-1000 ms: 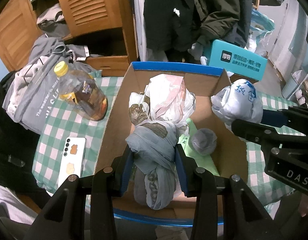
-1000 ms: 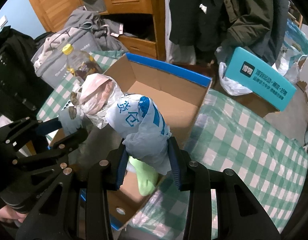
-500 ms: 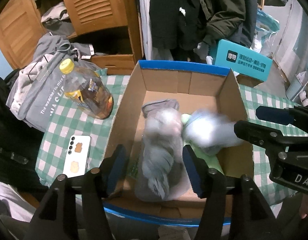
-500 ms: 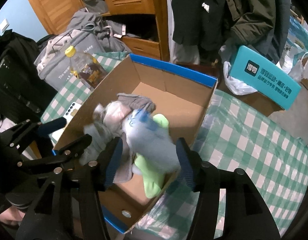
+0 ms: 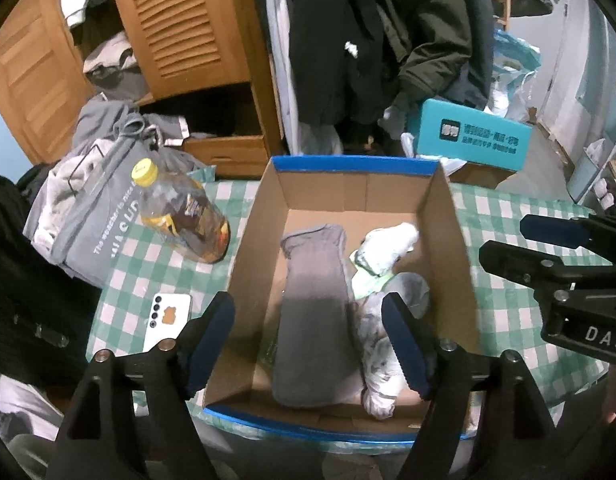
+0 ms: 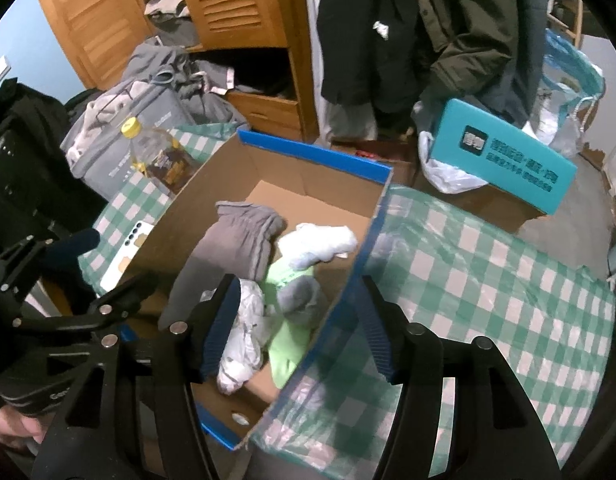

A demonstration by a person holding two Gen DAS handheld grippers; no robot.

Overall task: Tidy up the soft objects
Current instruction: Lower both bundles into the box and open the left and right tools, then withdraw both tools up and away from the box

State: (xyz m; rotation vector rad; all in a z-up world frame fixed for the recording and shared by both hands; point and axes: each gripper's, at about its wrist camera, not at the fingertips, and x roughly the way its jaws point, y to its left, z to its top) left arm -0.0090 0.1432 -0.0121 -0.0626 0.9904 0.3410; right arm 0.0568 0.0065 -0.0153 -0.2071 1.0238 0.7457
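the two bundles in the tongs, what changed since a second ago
Both were let go. The left tongs dropped the grey-white knotted bag bundle into the blue-edged cardboard box; the right tongs dropped the white plastic bag with blue print there too. Both tongs are opening, with nothing between them. The yellow-capped bottle, white phone and box stayed put.

My left gripper's blue pad (image 5: 404, 344) covers part of the pale crumpled plastic bundle (image 5: 378, 376) in the blue-rimmed cardboard box (image 5: 356, 164). I can't read the teal carton's (image 5: 474, 140) small print. The hand (image 6: 12, 426) is cut off.
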